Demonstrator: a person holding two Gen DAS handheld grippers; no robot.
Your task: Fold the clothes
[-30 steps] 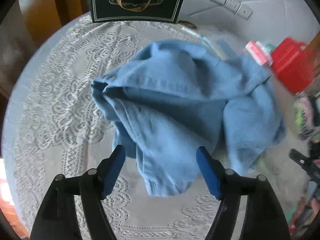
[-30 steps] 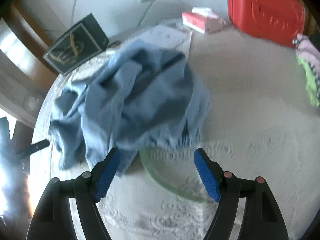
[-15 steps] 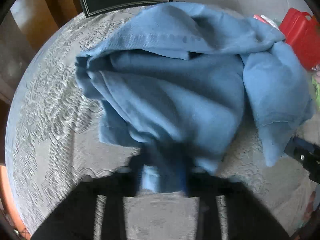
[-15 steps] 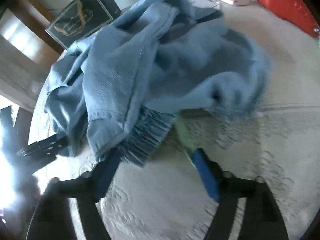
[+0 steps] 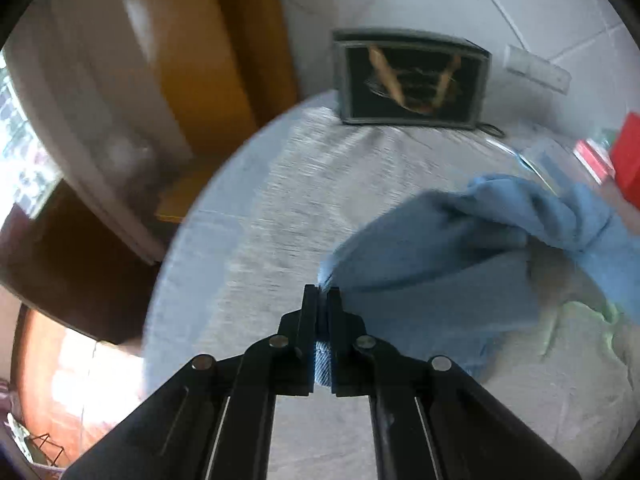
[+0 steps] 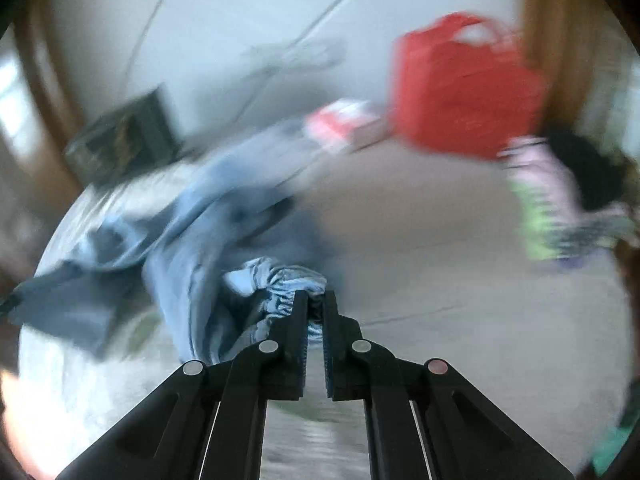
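your left gripper (image 5: 323, 294): fingers clamped on edge of blue garment (image 5: 440, 272). your right gripper (image 6: 315, 298): fingers just closed, pinching bunched hem of same garment (image 6: 224, 240). cloth hangs between both, trailing onto lace-covered worktop (image 5: 280, 208). dark gift bag (image 5: 412, 80) at far edge, red case (image 6: 464, 88) far right. right view heavily blurred.

Open tablecloth left, clutter along the far and right edges.
You have bare tablecloth (image 5: 256, 216) at left of frame; dark gift bag (image 5: 412, 80) blocks upper centre, red container (image 6: 464, 88) and clothes pile (image 6: 560, 208) upper right.
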